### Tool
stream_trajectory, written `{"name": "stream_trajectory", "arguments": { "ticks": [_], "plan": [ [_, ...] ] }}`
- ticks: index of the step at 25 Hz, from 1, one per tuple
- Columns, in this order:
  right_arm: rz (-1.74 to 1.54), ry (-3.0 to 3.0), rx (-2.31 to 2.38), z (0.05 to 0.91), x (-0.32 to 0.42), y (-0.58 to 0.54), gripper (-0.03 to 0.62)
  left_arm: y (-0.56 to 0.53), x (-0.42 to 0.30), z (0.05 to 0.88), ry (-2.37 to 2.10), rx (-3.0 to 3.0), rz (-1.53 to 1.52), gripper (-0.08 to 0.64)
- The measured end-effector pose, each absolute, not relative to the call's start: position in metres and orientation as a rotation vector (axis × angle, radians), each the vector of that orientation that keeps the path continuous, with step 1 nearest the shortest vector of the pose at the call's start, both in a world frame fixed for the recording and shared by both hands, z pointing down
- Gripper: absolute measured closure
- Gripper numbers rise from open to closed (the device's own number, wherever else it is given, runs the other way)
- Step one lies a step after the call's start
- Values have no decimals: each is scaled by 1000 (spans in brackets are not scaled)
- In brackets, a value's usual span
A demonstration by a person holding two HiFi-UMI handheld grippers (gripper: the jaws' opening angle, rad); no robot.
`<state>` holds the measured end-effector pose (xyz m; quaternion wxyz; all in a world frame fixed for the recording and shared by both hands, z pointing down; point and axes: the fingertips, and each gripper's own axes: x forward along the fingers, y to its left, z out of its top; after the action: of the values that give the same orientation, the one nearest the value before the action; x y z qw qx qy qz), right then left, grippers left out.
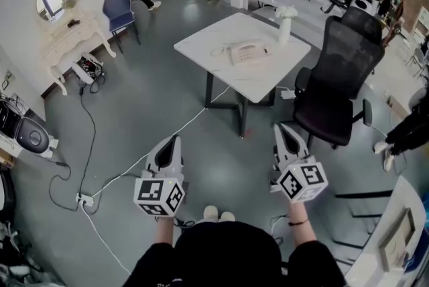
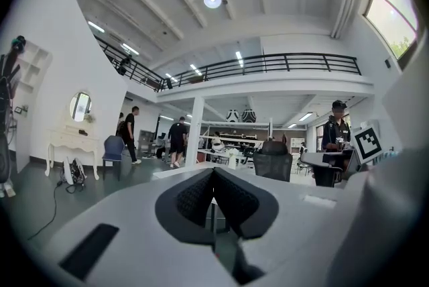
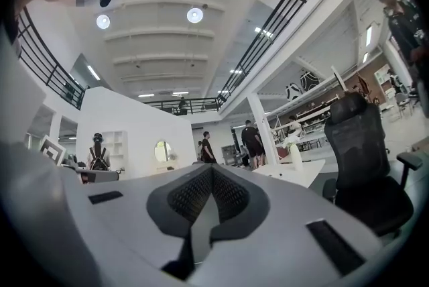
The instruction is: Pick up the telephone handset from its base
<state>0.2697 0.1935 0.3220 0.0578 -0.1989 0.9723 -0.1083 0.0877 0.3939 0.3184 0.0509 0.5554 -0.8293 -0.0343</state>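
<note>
Both pairs of tongs are pressed together with nothing between them: left tongs and right tongs, held level close to the body. Task item: the telephone sits on the white surface at 12 o'clock, well apart from both; its handset appears seated on the base. Judged step: approach, grasp not yet begun. Next move calls for closing on the surface, spreading one pair, aligning it across the handset.

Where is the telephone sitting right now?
In the head view, the telephone lies near the middle of the white table up ahead, with a white vase just right of it and a black office chair beyond that.
</note>
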Motion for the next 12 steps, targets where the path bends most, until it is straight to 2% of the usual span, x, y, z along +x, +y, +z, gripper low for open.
{"name": "stream_trajectory", "arguments": {
  "ticks": [12],
  "plan": [
    [-310,2960,-600,330,267,181,601,383,87,336,-2514,1648,-102,560]
  ]
}}
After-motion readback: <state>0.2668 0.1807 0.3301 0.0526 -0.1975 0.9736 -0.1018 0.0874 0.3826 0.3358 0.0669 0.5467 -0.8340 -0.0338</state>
